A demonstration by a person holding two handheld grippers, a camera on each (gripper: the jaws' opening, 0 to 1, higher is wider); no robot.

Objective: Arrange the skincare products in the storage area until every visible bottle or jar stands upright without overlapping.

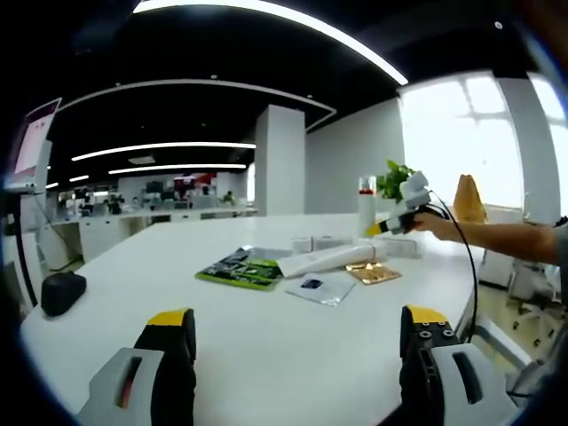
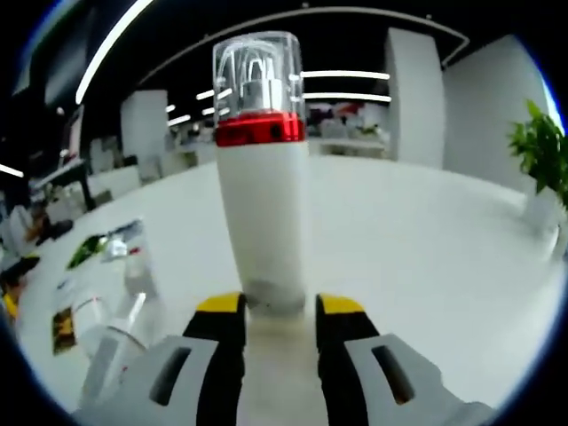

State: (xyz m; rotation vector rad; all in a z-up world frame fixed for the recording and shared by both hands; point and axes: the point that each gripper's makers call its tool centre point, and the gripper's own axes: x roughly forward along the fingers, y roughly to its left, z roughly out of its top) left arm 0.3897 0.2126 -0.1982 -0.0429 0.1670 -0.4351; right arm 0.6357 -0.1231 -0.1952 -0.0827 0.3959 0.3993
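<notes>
a wide white table point(image 1: 266, 355) in an open-plan office, seen from 2 cameras riding on hand-held grippers.

in the right gripper view, the right gripper point(image 2: 277, 312), with yellow-tipped black jaws, is closed around the base of a tall white pump bottle with a red collar and a clear plastic cap point(image 2: 263, 177). the bottle stands upright, its bottom at or just above the tabletop; contact cannot be confirmed. in the left gripper view the same bottle appears far across the table, near a small green potted plant point(image 1: 393, 180), held by a person's outstretched arm.

the left gripper point(image 1: 297, 333) hovers low over the near table with its jaws spread wide and nothing between them. past it lie a long white tube on its side point(image 1: 328, 259), a flat green packet point(image 1: 240, 268), a clear sachet point(image 1: 319, 287) and a gold foil sachet point(image 1: 373, 273). a black computer mouse point(image 1: 62, 291) sits at the left.

risks, as a judgement: the bottle is tall and gripped only at the bottom, so opening the jaws before it rests flat could tip it. the tube is round and may roll when reached for. moving the bottle further out could take it away from the other products.

no brand, label or writing is legible on any item.
</notes>
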